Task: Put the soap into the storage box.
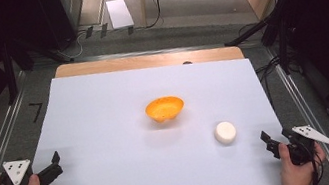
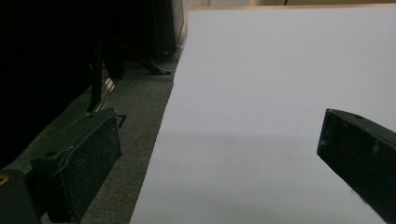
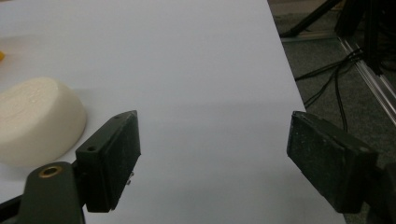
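While both grippers rest at near table edge, nothing held. Left gripper [image 1: 52, 167]: fingers [image 2: 81, 163] spread wide, empty, one over floor beyond white sheet [image 1: 108, 132] edge, other over sheet. Right gripper [image 1: 273, 141]: fingers [image 3: 112, 158] spread wide, empty, bare sheet between. White round piece [image 1: 225, 132] lies just beside right gripper's left finger, apart, not touching. Orange bowl [image 1: 164, 108] upright, farther ahead of fingers, well apart, mid-sheet.
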